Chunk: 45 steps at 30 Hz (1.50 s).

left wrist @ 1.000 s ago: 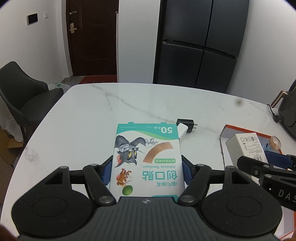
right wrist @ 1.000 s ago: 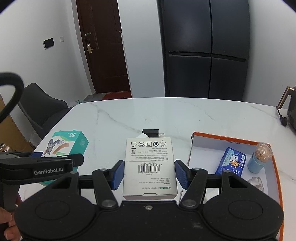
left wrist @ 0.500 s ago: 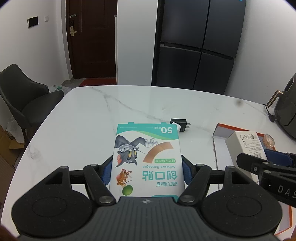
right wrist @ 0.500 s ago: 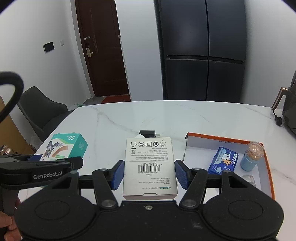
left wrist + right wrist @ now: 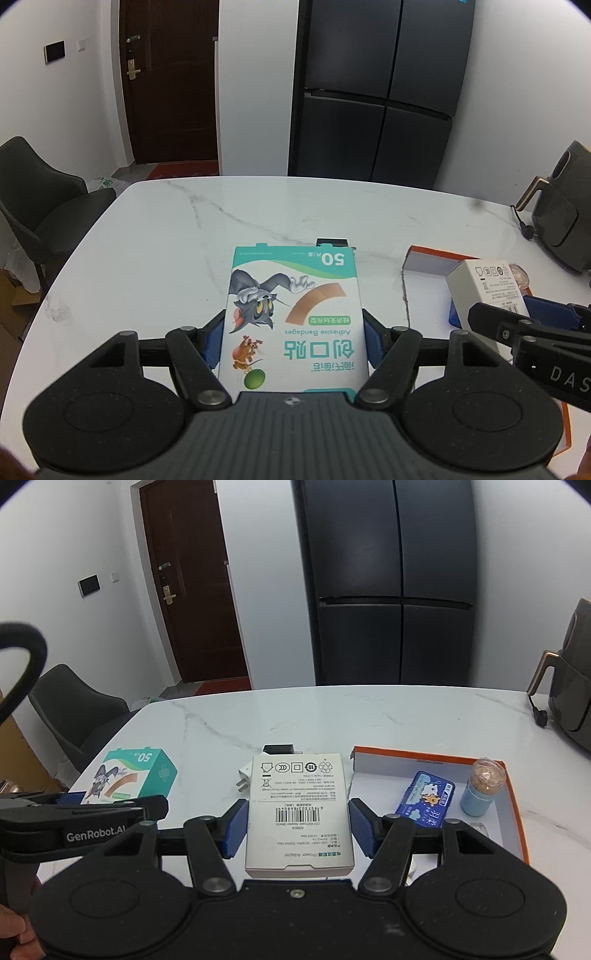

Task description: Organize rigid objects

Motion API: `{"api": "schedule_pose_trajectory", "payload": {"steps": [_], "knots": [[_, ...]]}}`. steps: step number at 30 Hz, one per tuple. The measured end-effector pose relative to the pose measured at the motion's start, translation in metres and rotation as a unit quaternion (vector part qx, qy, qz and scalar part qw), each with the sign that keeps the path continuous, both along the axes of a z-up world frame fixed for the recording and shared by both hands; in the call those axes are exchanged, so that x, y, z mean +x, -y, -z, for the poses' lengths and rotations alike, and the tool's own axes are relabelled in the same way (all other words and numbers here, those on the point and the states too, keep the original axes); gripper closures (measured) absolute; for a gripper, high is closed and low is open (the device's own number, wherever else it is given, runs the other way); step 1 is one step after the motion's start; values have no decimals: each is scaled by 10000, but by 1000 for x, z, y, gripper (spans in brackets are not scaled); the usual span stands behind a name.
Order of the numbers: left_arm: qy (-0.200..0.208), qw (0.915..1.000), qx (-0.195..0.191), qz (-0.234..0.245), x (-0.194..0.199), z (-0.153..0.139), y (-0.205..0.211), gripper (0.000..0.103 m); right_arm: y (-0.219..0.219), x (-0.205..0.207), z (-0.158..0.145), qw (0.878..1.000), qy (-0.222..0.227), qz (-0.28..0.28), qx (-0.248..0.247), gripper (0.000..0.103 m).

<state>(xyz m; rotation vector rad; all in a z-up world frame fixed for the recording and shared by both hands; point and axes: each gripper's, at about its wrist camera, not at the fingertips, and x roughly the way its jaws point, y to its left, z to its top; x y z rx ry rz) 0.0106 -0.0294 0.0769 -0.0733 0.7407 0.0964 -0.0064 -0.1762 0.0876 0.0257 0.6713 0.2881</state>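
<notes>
Two boxes are in hand, one per gripper. The left gripper [image 5: 293, 339] has its blue pads pressed to both sides of the adhesive bandage box [image 5: 293, 317], a teal and white carton printed "Adhesive Bandages" and "50", with a cartoon cat and mouse, held above the white marble table [image 5: 155, 251]. The right gripper [image 5: 298, 827] stands about half spread, clamped on the white power adapter box [image 5: 299, 812]; its label reads "Power Adapter" beside a barcode and a row of recycling marks, and it hangs just left of the orange-rimmed tray [image 5: 515, 812].

In the tray stand three things: one blue packet [image 5: 424, 803] with a cartoon and Chinese writing, one small blue bottle [image 5: 480, 790] with a clear cap, and one clear item at the near edge, too hidden to name. On the table beyond the boxes lie two plugs: one black charger [image 5: 279, 748] and one white plug adapter [image 5: 243, 777]. The left gripper's side reads "GenRobot.AI".
</notes>
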Motion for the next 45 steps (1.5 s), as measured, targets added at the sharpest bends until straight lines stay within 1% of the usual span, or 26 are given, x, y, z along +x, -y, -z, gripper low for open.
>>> {"api": "schedule_pose_trajectory", "payload": {"steps": [21,45], "knots": [[48,9996,-10,260,-4,-4,22,31,24,-19,-9,9995,81,302,52,32],[8,9982,19,591,3,-3,44,31,53,-22,-10,9980,49,618,101,31]]}}
